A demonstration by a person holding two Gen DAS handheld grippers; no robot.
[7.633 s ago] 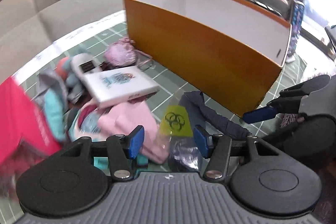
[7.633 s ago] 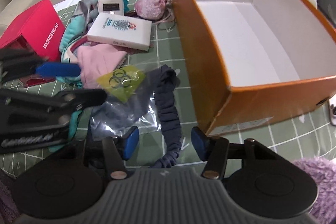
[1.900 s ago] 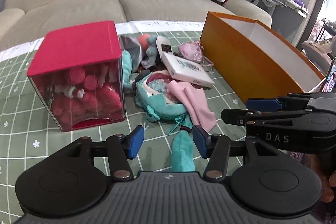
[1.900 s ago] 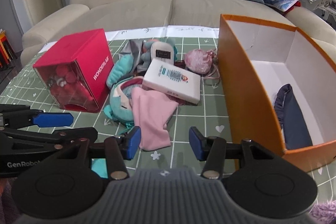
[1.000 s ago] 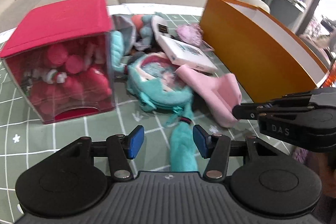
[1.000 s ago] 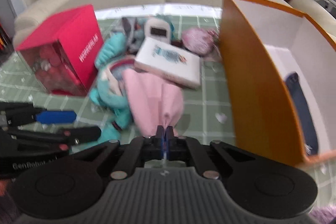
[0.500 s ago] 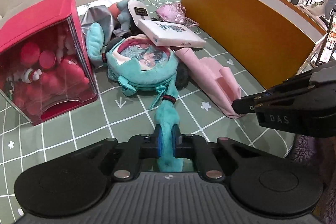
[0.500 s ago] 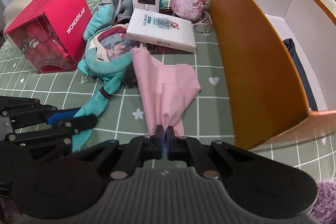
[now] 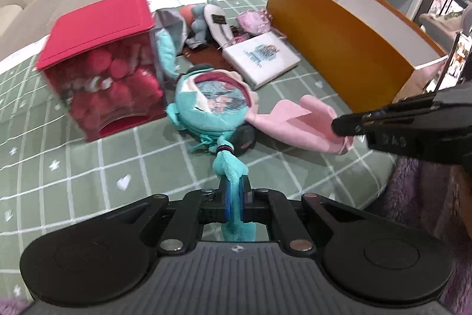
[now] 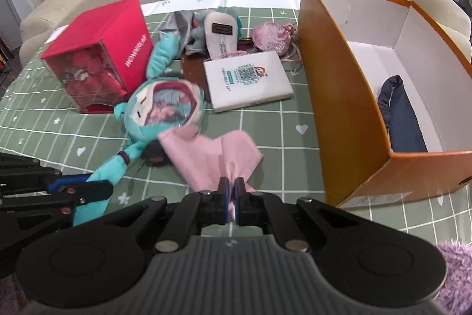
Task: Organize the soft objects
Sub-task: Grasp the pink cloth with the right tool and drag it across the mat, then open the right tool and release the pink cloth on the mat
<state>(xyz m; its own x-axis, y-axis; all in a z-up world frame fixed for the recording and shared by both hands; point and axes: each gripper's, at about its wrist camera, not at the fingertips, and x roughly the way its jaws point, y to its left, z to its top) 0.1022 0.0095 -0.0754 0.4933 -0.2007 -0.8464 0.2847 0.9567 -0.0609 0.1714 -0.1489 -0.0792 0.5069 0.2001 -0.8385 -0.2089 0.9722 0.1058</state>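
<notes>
My left gripper [image 9: 234, 198] is shut on the long tail of a teal plush bag [image 9: 211, 104], whose round body lies on the green mat; the bag also shows in the right wrist view [image 10: 163, 105]. My right gripper [image 10: 231, 201] is shut on a corner of a pink cloth [image 10: 212, 157], lifted a little off the mat; the cloth also shows in the left wrist view [image 9: 301, 123]. The orange box [image 10: 339, 84] stands open at the right with a dark blue fabric item [image 10: 398, 117] inside.
A red display box [image 10: 100, 52] with red toys stands at the left. A white flat box [image 10: 246, 80], a pink pouch [image 10: 271, 39], a white slipper [image 10: 219, 33] and grey-teal plush pieces [image 10: 188, 28] lie behind. A sofa runs along the back.
Both grippers closed within the last second, the right on the pink cloth, then the left on the teal tail. Both have since pulled back, dragging cloth and plush bag toward me.
</notes>
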